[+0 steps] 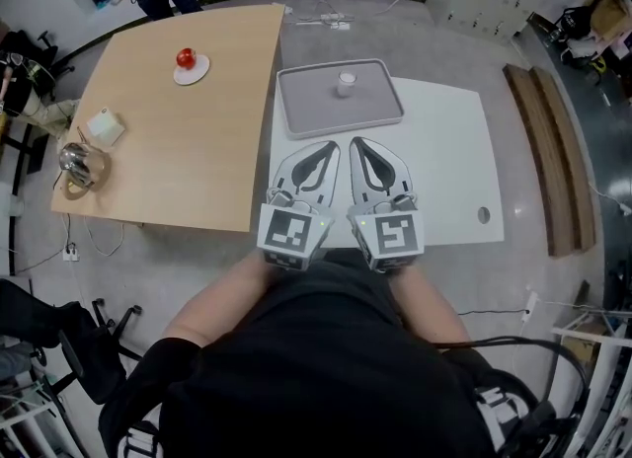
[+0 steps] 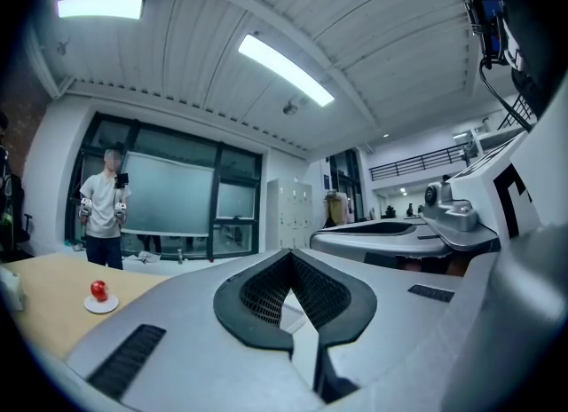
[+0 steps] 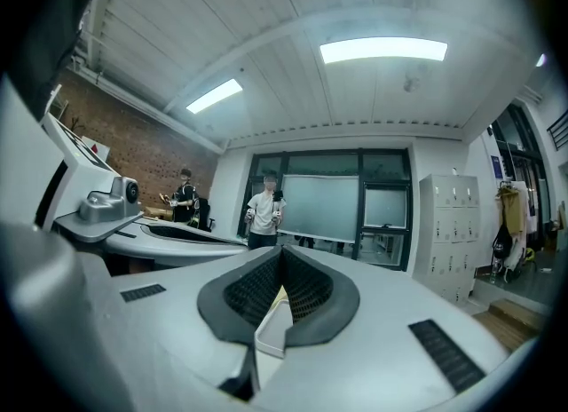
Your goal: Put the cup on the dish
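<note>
left hand-held gripper [image 1: 329, 148] and right hand-held gripper [image 1: 358, 143] both closed, empty, side by side over near edge of white table [image 1: 444, 150]; cup [image 1: 346, 83] upright in grey tray [image 1: 296, 115] just beyond them, untouched

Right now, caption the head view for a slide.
Left gripper and right gripper, both shut, side by side before the tray holding the cup.

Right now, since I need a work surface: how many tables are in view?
2: a wooden table at left in the head view, a white table beside it. Others may be hidden.
</note>
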The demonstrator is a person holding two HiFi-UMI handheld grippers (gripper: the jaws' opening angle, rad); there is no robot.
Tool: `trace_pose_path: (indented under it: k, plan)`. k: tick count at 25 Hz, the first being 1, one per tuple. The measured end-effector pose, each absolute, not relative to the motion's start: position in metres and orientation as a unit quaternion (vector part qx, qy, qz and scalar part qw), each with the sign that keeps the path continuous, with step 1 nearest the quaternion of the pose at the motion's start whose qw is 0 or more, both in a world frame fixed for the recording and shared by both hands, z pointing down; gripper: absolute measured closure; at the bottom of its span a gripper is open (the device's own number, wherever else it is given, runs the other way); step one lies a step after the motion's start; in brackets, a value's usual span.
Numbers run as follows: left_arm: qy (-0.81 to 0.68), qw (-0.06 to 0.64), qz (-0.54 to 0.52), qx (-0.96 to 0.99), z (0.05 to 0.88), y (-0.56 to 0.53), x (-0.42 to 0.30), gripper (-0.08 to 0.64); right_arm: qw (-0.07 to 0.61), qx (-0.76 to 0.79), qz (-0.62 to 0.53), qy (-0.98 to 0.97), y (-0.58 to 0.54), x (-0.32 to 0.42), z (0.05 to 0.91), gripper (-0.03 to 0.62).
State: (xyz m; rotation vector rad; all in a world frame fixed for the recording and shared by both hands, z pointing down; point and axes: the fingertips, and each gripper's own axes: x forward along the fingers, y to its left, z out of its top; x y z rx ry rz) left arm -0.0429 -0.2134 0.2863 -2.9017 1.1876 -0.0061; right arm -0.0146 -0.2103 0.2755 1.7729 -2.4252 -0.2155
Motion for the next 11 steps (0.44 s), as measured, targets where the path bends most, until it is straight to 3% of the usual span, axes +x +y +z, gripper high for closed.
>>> trace_pose_path:
  k: [11]
  plan:
    - [0.374,-0.001,-0.001,-0.928,0.2904,-0.2079,-0.0476,0.554,0.068,0.597,-0.083,-0.795,-0.2015,-0.0182,0.2717,0.58]
